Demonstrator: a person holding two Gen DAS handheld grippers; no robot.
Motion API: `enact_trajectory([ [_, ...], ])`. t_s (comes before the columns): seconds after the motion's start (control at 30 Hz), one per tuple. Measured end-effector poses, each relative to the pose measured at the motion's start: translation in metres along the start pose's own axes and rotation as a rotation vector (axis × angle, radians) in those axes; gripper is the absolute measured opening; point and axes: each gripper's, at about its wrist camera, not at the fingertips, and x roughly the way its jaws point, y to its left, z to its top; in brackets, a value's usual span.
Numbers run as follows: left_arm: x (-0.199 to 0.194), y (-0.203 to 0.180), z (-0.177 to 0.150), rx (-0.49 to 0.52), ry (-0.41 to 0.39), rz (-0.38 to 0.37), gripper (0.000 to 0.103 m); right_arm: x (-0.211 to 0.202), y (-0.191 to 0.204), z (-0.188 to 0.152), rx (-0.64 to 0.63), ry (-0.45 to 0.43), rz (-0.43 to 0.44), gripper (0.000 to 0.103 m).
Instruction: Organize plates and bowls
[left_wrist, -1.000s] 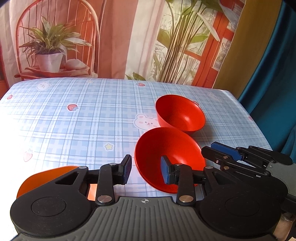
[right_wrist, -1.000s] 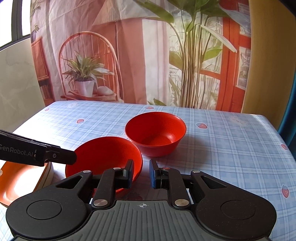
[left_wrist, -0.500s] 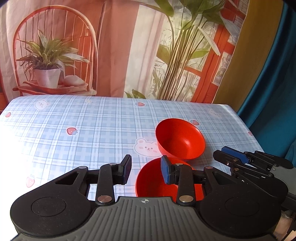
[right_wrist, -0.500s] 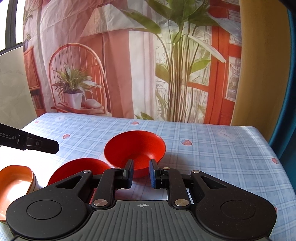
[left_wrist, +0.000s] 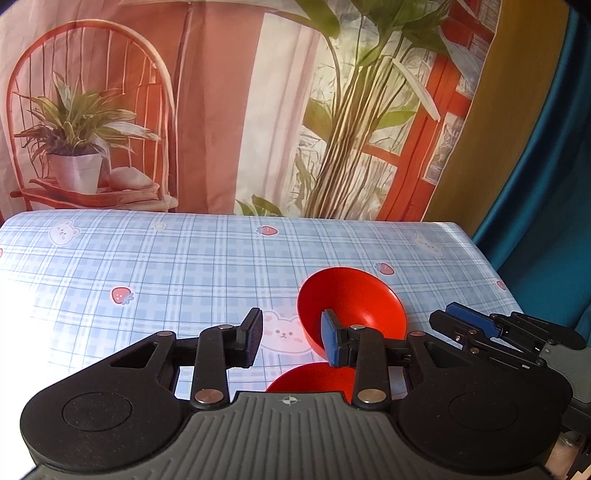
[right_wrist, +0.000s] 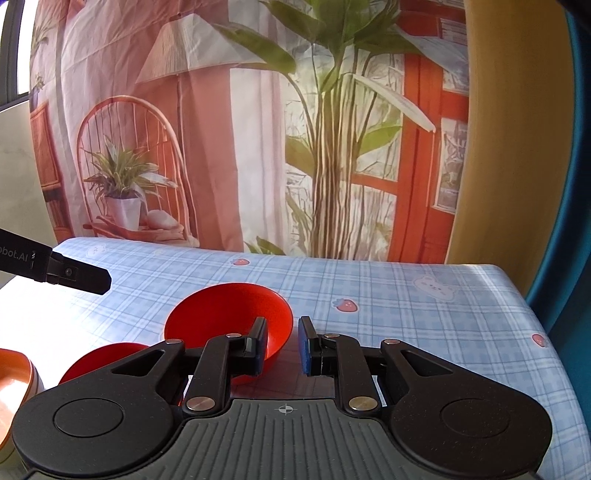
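Note:
Two red bowls stand side by side on the blue checked tablecloth (left_wrist: 147, 266). The farther red bowl (left_wrist: 351, 306) (right_wrist: 229, 314) sits upright just beyond my fingertips. Only a slice of the nearer red bowl (left_wrist: 310, 376) (right_wrist: 103, 356) shows from under the gripper bodies. An orange bowl (right_wrist: 13, 373) with a pale outside is at the left edge of the right wrist view. My left gripper (left_wrist: 291, 341) is open and holds nothing. My right gripper (right_wrist: 282, 347) has a narrow gap between its pads, also with nothing in it. It shows from the side in the left wrist view (left_wrist: 480, 332).
A printed backdrop (left_wrist: 221, 110) of a chair and plants hangs behind the table's far edge. The table's right edge (left_wrist: 491, 266) runs beside a blue curtain (left_wrist: 546, 221). A finger of the left gripper (right_wrist: 74, 275) reaches in from the left above the cloth.
Both grippers have drawn back from the bowls and tipped up slightly. The bowls have slid down in both views. The orange bowl has left the left wrist view. Jaw gaps are unchanged.

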Motion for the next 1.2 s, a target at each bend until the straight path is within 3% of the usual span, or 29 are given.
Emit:
enact_trajectory([
  [1.07, 0.088, -0.005, 0.002, -0.014, 0.17, -0.049, 0.036, 0.053, -0.012, -0.015, 0.112, 0.073, 0.06, 0.018],
  [1.2, 0.089, -0.007, 0.0, -0.008, 0.184, -0.065, 0.028, 0.056, -0.013, -0.019, 0.126, 0.086, 0.075, 0.018],
])
